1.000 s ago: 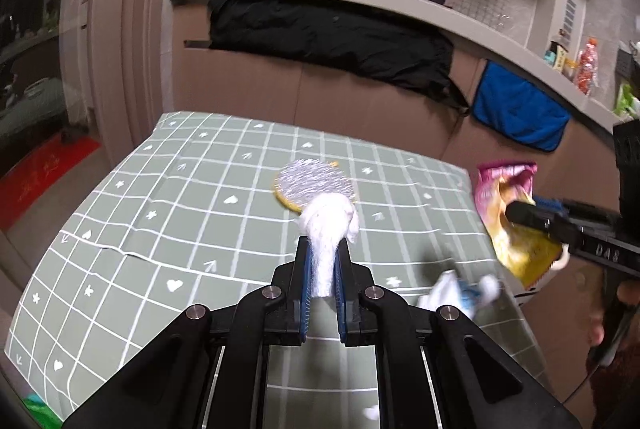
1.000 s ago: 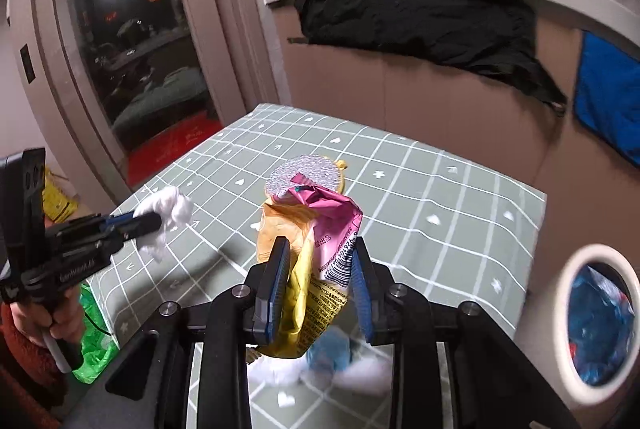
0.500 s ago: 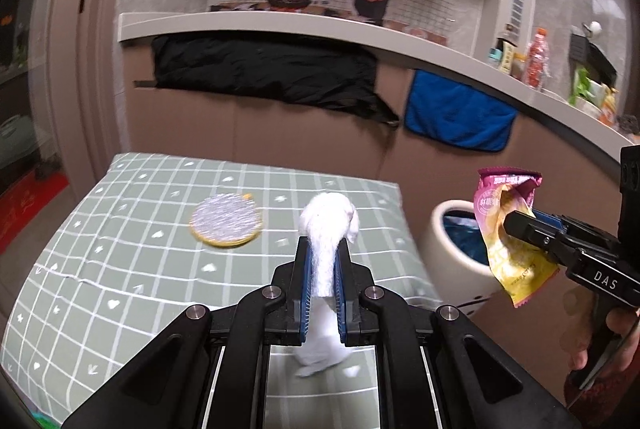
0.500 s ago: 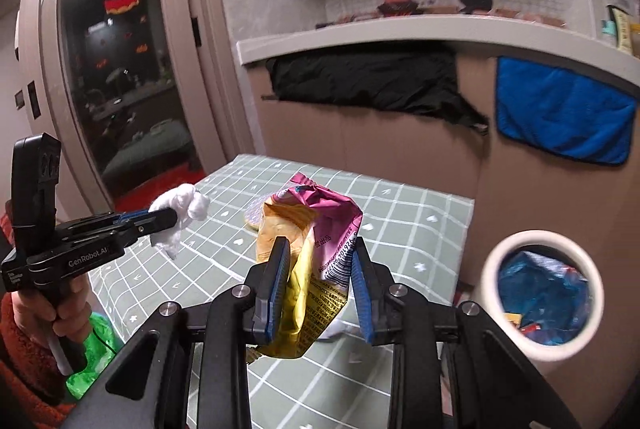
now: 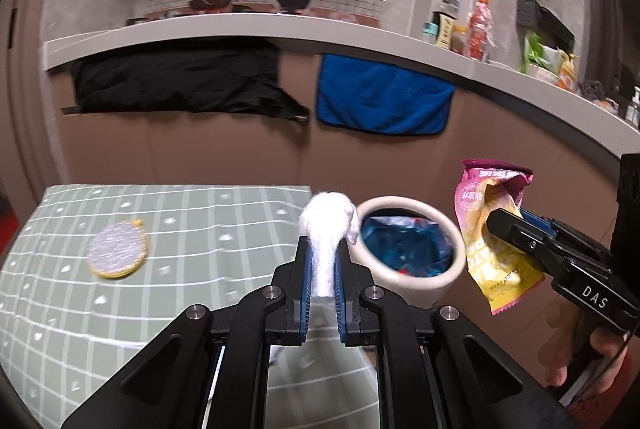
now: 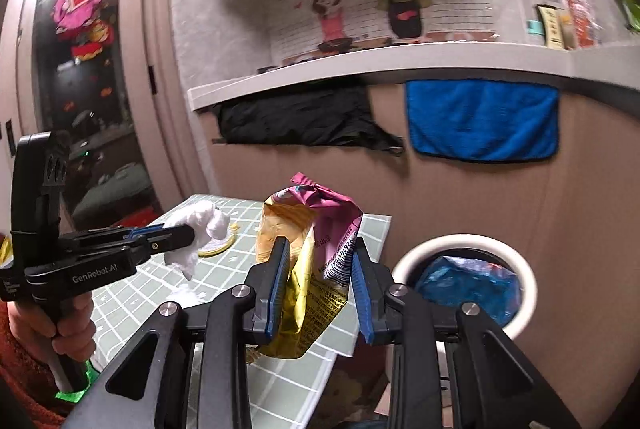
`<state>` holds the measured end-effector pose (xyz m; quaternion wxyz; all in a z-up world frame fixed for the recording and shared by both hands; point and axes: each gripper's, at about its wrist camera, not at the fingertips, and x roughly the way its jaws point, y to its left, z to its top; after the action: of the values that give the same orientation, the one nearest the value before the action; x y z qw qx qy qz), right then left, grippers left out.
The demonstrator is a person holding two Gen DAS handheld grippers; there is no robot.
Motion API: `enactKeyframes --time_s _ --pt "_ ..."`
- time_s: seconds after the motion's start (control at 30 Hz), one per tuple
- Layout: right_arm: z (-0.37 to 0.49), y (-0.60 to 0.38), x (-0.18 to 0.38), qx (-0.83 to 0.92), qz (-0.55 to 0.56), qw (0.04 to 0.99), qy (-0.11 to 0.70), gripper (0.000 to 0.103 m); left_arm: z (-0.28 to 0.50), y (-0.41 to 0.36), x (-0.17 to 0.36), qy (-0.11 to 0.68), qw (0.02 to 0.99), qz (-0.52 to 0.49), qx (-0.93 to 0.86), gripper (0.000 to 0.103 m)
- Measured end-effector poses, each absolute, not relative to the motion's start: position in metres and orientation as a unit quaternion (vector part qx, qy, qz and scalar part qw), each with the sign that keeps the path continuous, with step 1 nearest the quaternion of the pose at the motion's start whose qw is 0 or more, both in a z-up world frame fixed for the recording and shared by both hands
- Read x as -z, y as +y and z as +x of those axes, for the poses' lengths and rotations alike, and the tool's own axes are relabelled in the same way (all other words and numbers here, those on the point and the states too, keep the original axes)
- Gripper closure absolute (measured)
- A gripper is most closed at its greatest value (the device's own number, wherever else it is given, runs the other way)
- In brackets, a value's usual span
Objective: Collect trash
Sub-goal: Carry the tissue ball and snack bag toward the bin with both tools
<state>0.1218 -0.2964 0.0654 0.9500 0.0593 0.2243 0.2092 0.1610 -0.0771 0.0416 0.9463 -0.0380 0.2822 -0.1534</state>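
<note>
My left gripper (image 5: 322, 249) is shut on a white crumpled tissue (image 5: 328, 225), held in the air above the table's right edge, just left of the white round trash bin (image 5: 412, 281) with a blue liner. My right gripper (image 6: 318, 249) is shut on a pink and yellow snack bag (image 6: 310, 261); the bag also shows in the left wrist view (image 5: 488, 229), to the right of the bin. In the right wrist view the bin (image 6: 466, 249) stands low at the right, and the left gripper (image 6: 188, 231) with the tissue (image 6: 200, 229) is at the left.
A green checked table (image 5: 160, 213) bears a round silver and yellow lid (image 5: 118, 255). A small white scrap (image 6: 184, 295) lies on the table. A counter wall behind carries a black cloth (image 5: 180, 81) and a blue towel (image 5: 380, 101).
Both grippers have swung right from over the table toward the bin, each keeping its hold. The bin has come into view and grown closer.
</note>
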Motion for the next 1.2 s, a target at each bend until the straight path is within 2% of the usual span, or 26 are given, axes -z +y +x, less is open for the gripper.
enactKeyframes --time_s 0.43,0.73,1.2 --pt "0.164 -0.391 -0.030 -0.109 0.120 0.958 0.238 0.075 0.233 -0.171 -0.023 0.291 0.930 -0.021 0.221 0.092" --pt "0.193 -0.408 -0.023 -0.069 0.112 0.959 0.251 0.075 0.279 -0.202 0.006 0.309 0.923 -0.025 0.231 0.093" --pt "0.226 -0.440 -0.001 -0.048 0.139 0.951 0.272 0.075 0.348 -0.247 0.066 0.422 0.871 -0.037 0.247 0.092"
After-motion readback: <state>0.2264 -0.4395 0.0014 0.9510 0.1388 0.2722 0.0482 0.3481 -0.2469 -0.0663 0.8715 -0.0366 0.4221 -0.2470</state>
